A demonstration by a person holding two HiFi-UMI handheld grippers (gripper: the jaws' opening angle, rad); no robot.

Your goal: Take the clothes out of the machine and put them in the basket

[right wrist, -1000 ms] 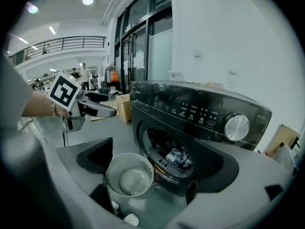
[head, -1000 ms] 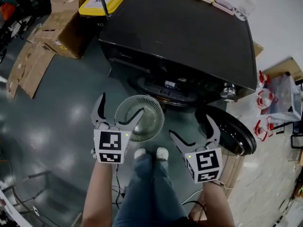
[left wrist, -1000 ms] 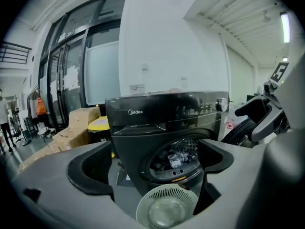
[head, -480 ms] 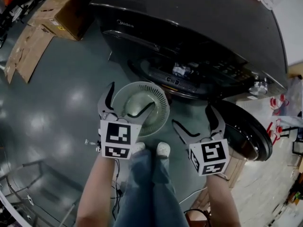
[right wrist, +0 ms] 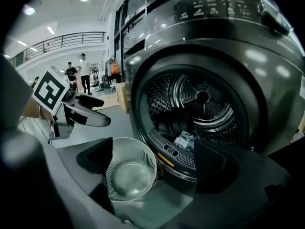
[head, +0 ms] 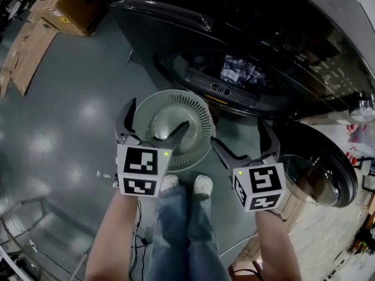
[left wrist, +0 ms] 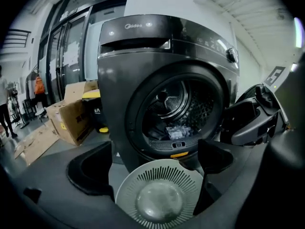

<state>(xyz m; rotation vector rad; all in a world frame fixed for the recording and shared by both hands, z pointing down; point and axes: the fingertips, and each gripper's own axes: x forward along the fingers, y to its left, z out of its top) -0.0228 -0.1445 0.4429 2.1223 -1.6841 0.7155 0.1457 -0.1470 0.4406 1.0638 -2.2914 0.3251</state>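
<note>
Grey floor (head: 70, 116) holds the round pale slotted plastic basket (head: 176, 119) near you; crumpled checked clothes (head: 240, 72) lie far inside the dark machine drum (head: 202, 82). Left gripper (head: 153, 122) and right gripper (head: 240, 138) gape empty: reach in next.

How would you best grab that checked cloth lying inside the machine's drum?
I'd pinch the checked cloth at its raised, crumpled top, coming straight in through the machine's open front. It lies bunched just behind the drum's lip, with its edges tucked low.

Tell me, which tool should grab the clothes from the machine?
Probably the right tool: open, empty, and the clothes lie straight ahead of it. The left tool hangs over the basket.
</note>
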